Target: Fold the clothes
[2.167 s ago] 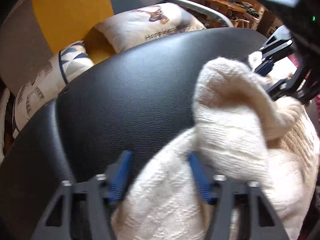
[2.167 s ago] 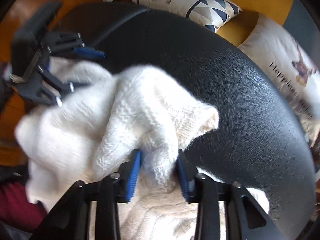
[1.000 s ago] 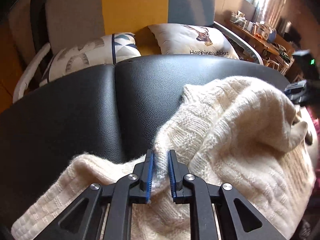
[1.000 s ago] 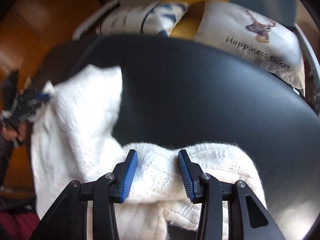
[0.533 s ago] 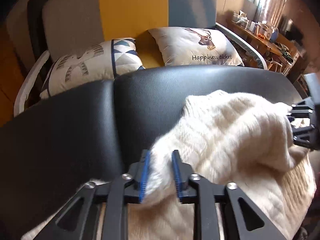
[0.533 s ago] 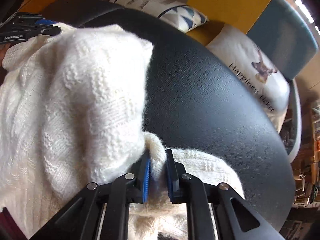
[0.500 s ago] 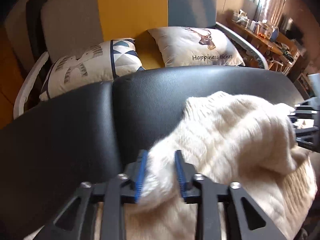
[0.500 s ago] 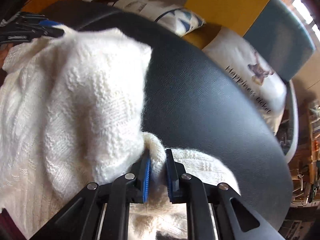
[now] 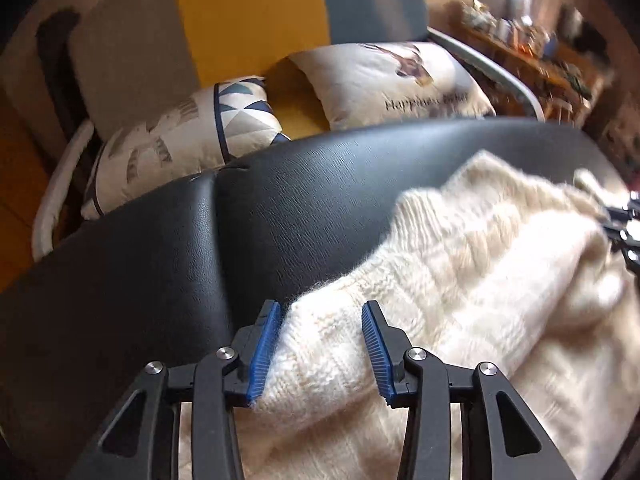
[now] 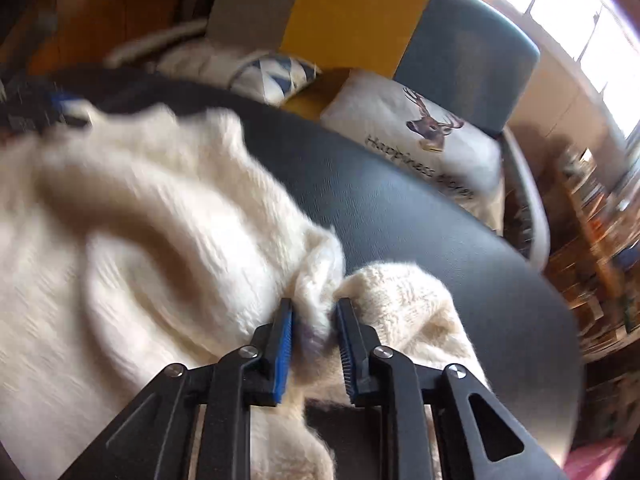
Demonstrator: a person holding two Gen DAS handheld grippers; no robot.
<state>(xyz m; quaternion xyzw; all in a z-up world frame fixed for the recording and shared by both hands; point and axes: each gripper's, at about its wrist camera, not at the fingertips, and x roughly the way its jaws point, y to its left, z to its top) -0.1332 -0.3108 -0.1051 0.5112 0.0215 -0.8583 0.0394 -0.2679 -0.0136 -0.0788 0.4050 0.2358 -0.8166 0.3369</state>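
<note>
A cream sweater is laid over a black cushion, bunched between both grippers.

In the left wrist view, the left gripper is seen with its jaws apart, a folded sweater edge lying loosely between them; the knit runs from lower centre toward the right edge of the frame. In the right wrist view, the right gripper is seen nearly closed on a fold of sweater, the bulk filling the left half. Two pillows are seen behind the cushion.
</note>
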